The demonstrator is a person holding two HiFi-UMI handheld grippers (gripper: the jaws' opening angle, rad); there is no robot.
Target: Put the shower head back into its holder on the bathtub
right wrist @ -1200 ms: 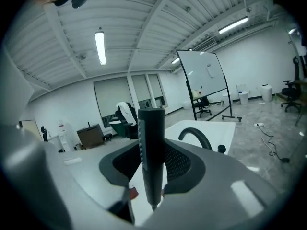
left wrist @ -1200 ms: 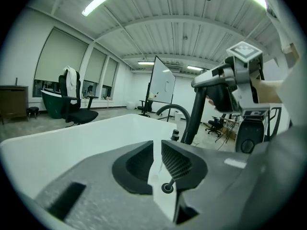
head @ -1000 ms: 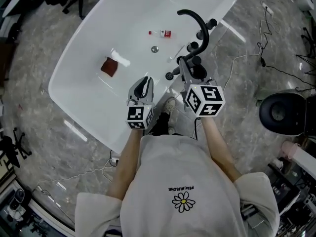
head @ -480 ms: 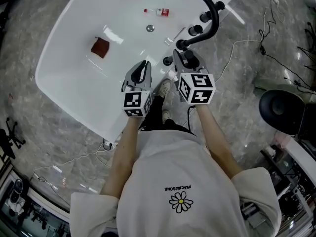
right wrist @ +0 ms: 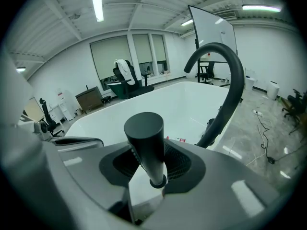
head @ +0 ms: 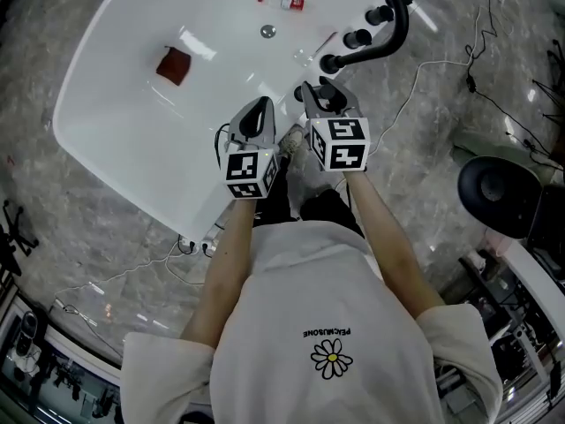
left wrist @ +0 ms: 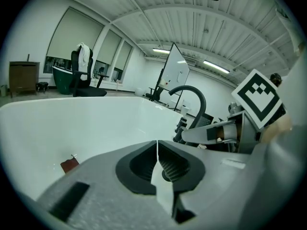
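The black cylindrical shower head (right wrist: 144, 143) stands upright between the pads of my right gripper (right wrist: 146, 169), which is shut on it. In the head view that gripper (head: 316, 91) hovers at the near rim of the white bathtub (head: 115, 104), just short of the black fittings (head: 357, 38) and the curved black spout (head: 393, 20). My left gripper (head: 259, 109) hangs beside it over the rim. Its jaws have just been closing and now meet with nothing between them (left wrist: 157, 162). I cannot pick out the holder among the fittings.
Inside the tub lie a red-brown piece (head: 174, 64), a small bottle (head: 287, 2) and the drain (head: 267, 31). Cables (head: 441, 69) trail over the grey marble floor. A black round stool (head: 499, 197) stands at the right.
Both grippers have sunk toward the tub's near rim, the right one further, still carrying the shower head. The tub and spout have slid up in the head view.
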